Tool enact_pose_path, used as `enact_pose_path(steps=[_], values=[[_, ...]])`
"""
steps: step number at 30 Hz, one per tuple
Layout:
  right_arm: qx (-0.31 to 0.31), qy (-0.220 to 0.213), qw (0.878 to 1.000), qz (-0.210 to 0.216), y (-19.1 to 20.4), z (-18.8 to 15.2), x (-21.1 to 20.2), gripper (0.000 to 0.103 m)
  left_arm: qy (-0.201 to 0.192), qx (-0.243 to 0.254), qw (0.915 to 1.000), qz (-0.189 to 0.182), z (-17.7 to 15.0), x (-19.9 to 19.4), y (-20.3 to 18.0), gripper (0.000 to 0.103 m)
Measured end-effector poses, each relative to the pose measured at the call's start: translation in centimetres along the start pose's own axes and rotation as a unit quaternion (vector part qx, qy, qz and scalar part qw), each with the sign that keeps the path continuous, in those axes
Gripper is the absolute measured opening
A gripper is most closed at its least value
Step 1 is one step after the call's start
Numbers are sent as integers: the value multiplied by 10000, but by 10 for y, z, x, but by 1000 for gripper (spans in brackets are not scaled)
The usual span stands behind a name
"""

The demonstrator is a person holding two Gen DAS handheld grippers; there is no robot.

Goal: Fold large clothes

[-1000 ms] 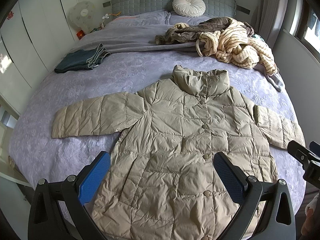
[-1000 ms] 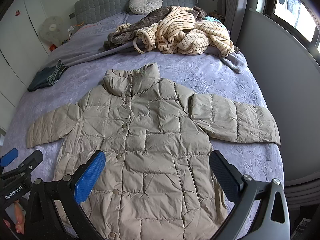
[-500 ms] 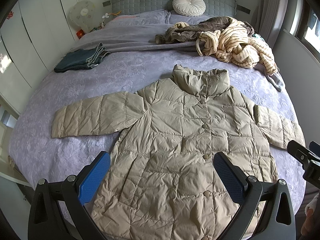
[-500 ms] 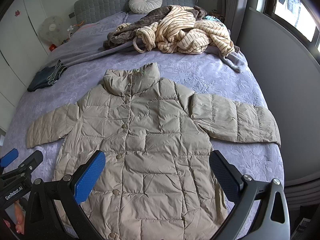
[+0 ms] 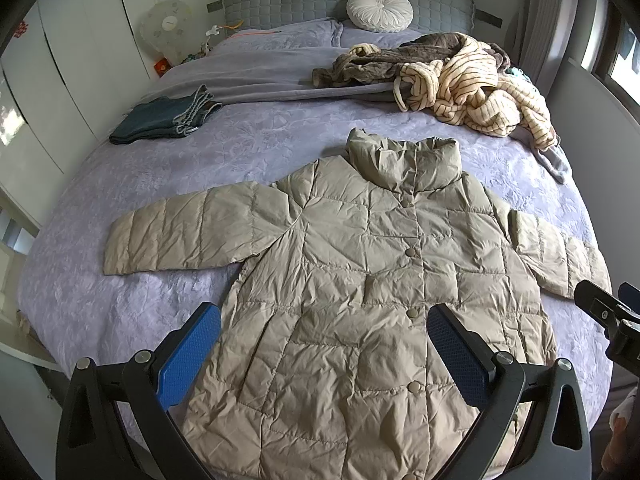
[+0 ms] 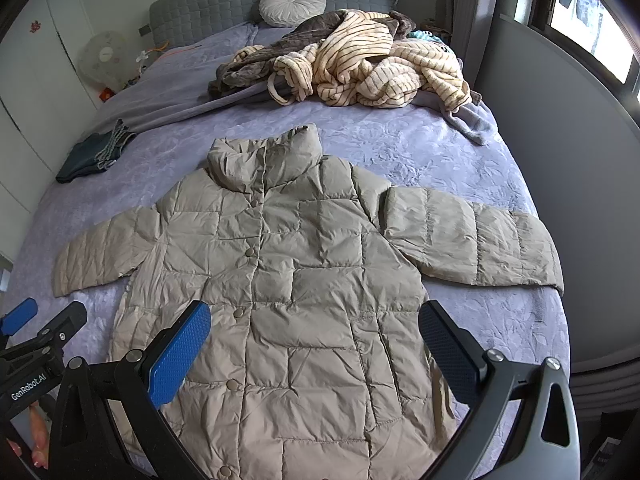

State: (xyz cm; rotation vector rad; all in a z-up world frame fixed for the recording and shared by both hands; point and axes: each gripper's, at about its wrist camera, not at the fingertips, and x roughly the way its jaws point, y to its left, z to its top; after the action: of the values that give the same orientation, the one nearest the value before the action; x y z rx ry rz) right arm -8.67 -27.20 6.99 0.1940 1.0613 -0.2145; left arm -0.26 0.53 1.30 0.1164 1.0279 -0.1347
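A beige quilted puffer jacket (image 5: 360,280) (image 6: 304,272) lies flat, buttoned and front up on the purple bedspread, both sleeves spread out to the sides. My left gripper (image 5: 324,344) hovers wide open above the jacket's lower left part, nothing between its blue pads. Over the lower right part, my right gripper (image 6: 314,340) is open too and holds nothing. The right gripper's edge (image 5: 608,316) shows in the left wrist view, and the left gripper's edge (image 6: 36,332) in the right wrist view.
A heap of striped cream and brown clothes (image 5: 460,80) (image 6: 352,64) lies near the headboard. Folded jeans (image 5: 164,120) (image 6: 94,152) rest at the bed's left side. A round white cushion (image 5: 380,10) leans on the grey headboard. White wardrobes stand left, a grey wall right.
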Motion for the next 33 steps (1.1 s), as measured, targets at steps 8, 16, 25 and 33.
enact_pose_path(steps=[8, 16, 25, 33], values=[[8, 3, 10000, 6, 0, 0, 0, 103, 3, -4, 10000, 5, 0, 0, 0, 103], [2, 7, 10000, 13, -1, 0, 0, 103, 12, -12, 10000, 15, -1, 0, -1, 103], [0, 5, 10000, 9, 0, 0, 1, 103, 17, -20, 10000, 15, -1, 0, 0, 103], [36, 80, 9999, -54, 1, 1, 4, 103, 62, -71, 10000, -32, -12, 5, 3, 103]])
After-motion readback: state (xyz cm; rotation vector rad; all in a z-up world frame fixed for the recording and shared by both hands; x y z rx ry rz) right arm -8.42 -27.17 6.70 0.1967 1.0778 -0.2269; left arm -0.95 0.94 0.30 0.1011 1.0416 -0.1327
